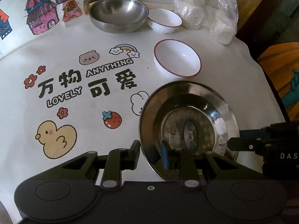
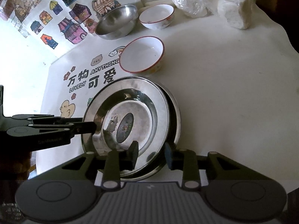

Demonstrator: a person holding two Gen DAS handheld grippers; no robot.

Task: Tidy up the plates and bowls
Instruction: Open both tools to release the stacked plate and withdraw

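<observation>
A shiny steel plate (image 1: 188, 112) (image 2: 149, 97) with a sticker in its middle lies on a second steel plate (image 2: 177, 119), whose rim shows at the right. My left gripper (image 1: 150, 155) (image 2: 91, 125) straddles the top plate's left rim, one finger outside and the blue pad (image 1: 164, 155) inside, a gap showing. My right gripper (image 2: 151, 155) (image 1: 231, 145) straddles the opposite rim, its pads apart and not pressing. Beyond stand a red-rimmed white bowl (image 1: 177, 59) (image 2: 142, 56), another white bowl (image 1: 164, 19) (image 2: 157, 16) and a steel bowl (image 1: 118, 13) (image 2: 116, 21).
A white tablecloth (image 1: 74, 123) printed with cartoons and lettering covers the table. A plastic bag of white rolls (image 1: 205, 9) (image 2: 214, 0) lies at the back right. Pictures of houses (image 1: 41, 16) line the back left. The table edge (image 1: 261, 71) curves along the right.
</observation>
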